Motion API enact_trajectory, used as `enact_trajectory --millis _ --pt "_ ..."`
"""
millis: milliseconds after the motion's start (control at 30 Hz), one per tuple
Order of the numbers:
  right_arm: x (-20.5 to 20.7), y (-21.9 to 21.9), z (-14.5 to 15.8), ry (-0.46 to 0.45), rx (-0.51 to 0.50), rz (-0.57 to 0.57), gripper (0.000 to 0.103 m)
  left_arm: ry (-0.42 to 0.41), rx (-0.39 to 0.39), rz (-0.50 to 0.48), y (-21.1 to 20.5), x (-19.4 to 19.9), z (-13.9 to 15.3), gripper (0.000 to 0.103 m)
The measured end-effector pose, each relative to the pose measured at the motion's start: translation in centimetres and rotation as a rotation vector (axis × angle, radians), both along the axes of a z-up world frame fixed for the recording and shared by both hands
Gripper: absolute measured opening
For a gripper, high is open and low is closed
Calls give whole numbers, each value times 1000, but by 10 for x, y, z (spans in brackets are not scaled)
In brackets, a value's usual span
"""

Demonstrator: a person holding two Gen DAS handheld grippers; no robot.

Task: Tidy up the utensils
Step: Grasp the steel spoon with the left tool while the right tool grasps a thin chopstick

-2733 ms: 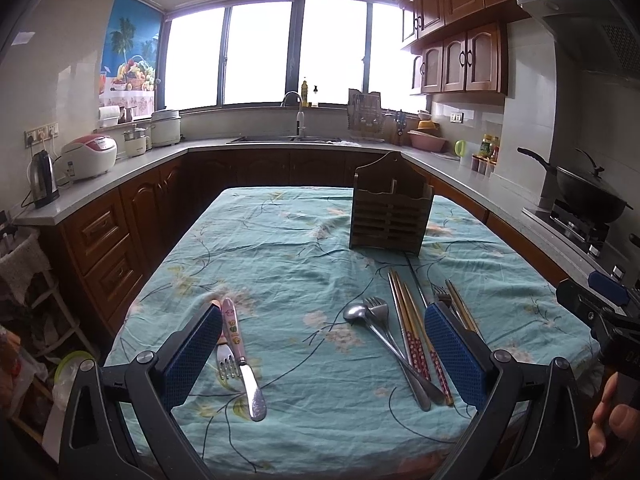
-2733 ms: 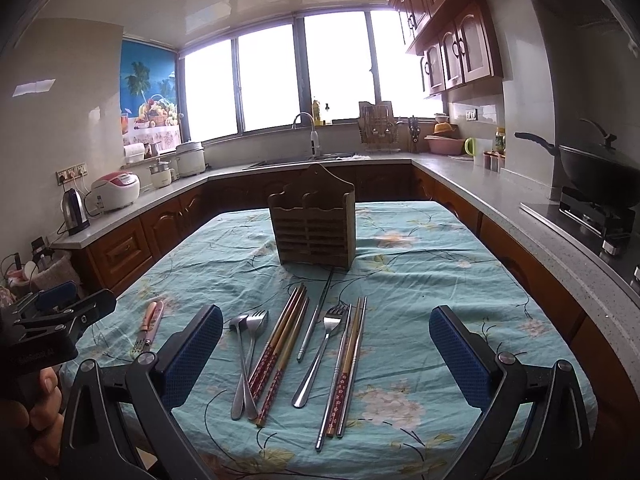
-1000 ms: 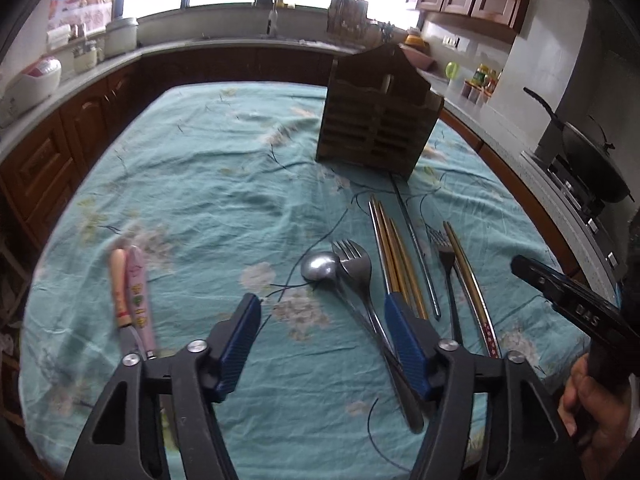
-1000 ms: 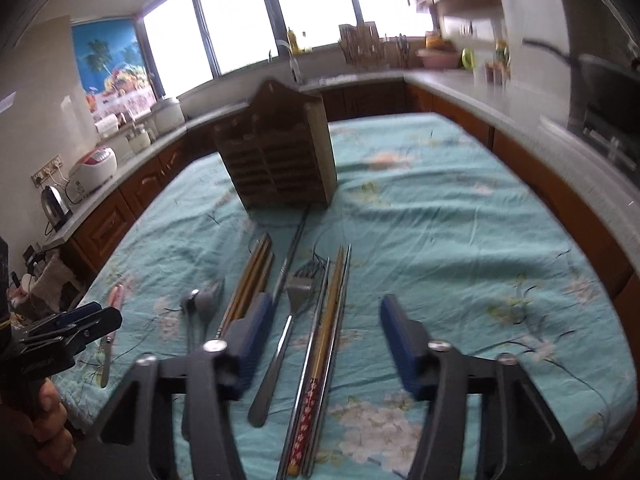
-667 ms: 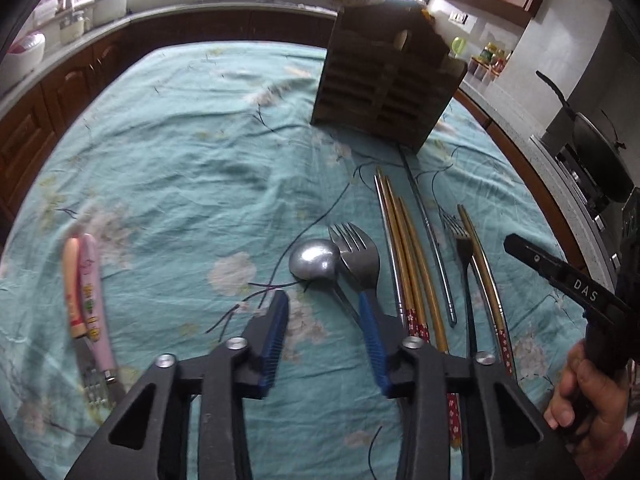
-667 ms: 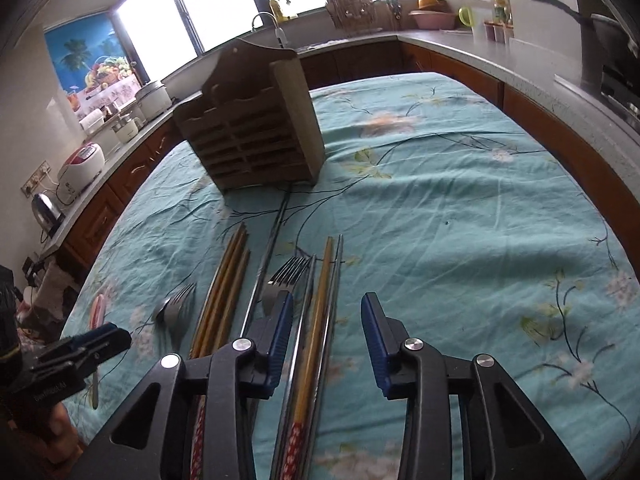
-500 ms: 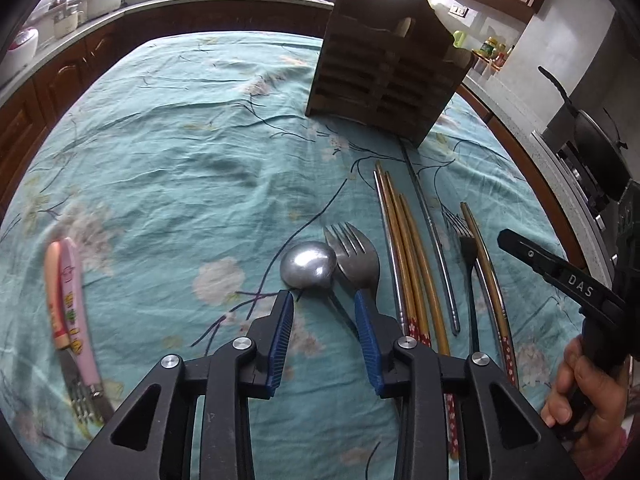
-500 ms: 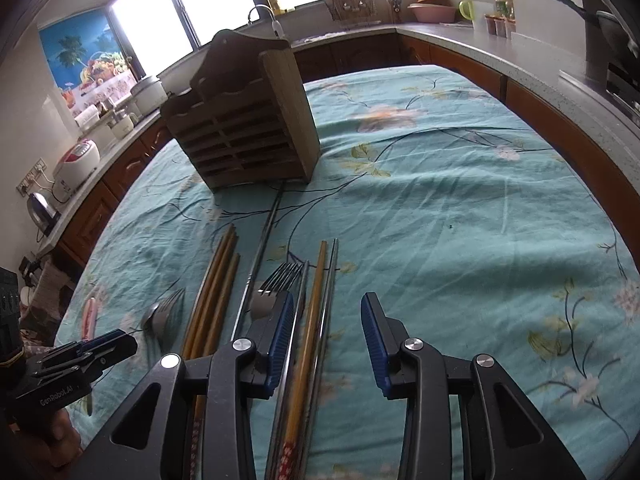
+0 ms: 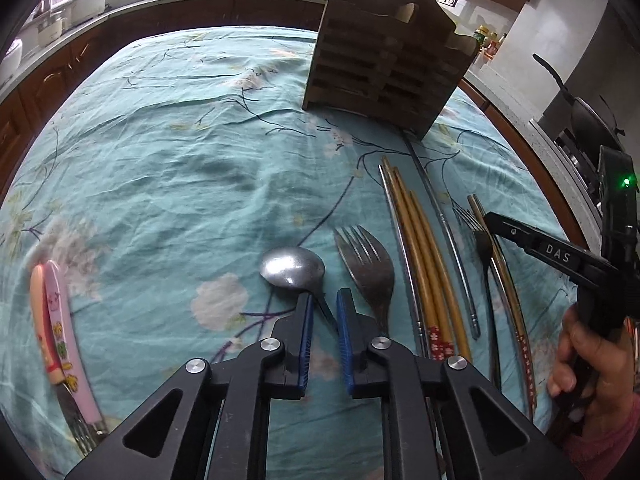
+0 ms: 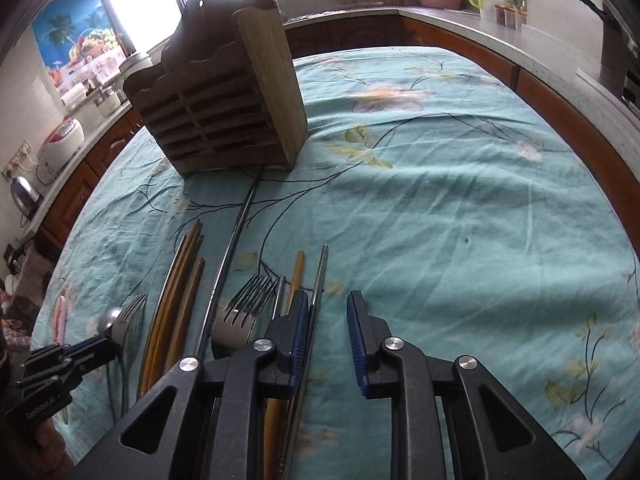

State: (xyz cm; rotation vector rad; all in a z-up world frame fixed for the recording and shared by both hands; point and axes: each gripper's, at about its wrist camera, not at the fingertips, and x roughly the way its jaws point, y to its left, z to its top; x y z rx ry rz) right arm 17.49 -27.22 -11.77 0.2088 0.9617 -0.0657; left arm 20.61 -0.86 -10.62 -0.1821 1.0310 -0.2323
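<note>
**Listener:** What is in front of you, biggest thing first?

**Me:** A bench (image 9: 160,140) under a teal flowered cloth. At its far side a slatted wooden utensil holder (image 9: 380,64) stands upright and looks empty. The utensils lie flat in a loose row on the cloth in front of it, so the sorting has hardly begun, I'd say.

**Listener:** And your claws?

**Me:** Both are tilted down over that row and both are narrow, their jaws having just been closing. My left claw (image 9: 322,304) straddles the thin neck of a steel spoon (image 9: 292,268), bowl pointing away from me. A gap shows on each side of the neck, so I grip nothing yet. My right claw (image 10: 326,304) has a steel chopstick (image 10: 322,272) lying along the inner face of its left pad, with bare cloth across the rest of the gap. That one isn't held either.

**Listener:** How do you finish the pinch well?

**Me:** On the left, I'd keep the pads low enough to catch the neck instead of sliding over it. A fork (image 9: 368,272) lies just beside the right pad, and I'd keep clear of it. On the right, I'd shift a little leftward so the chopstick sits mid-gap. A wooden chopstick (image 10: 296,272) lies just outside that pad and could get dragged along. Both pieces are thin and slick and may twist in the pads, so I'd lift slowly.
</note>
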Motion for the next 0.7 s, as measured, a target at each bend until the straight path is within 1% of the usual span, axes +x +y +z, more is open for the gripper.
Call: enact_trajectory --millis 200,333,433,467,500,600,667,700 --pt "14 7 0 25 -48 21 20 18 -24 3 5 6 -2 14" --pt "24 12 -1 40 -85 42 20 6 5 5 -1 10 -2 14" --pt "27 15 -2 39 -106 51 20 -12 34 -3 -7 6 -1 12" --pt "27 17 -2 37 -118 55 18 -17 36 -5 -7 5 -1 11" --pt "27 17 -2 33 -122 56 6 -19 35 -6 -6 4 0 10" --pt "23 11 0 16 -59 46 5 -40 20 2 -1 -1 5 7" --pt "19 9 5 -6 -39 42 5 -61 11 6 4 -6 10 2" --pt "16 9 9 -19 -25 43 4 -70 2 8 6 -8 13 2"
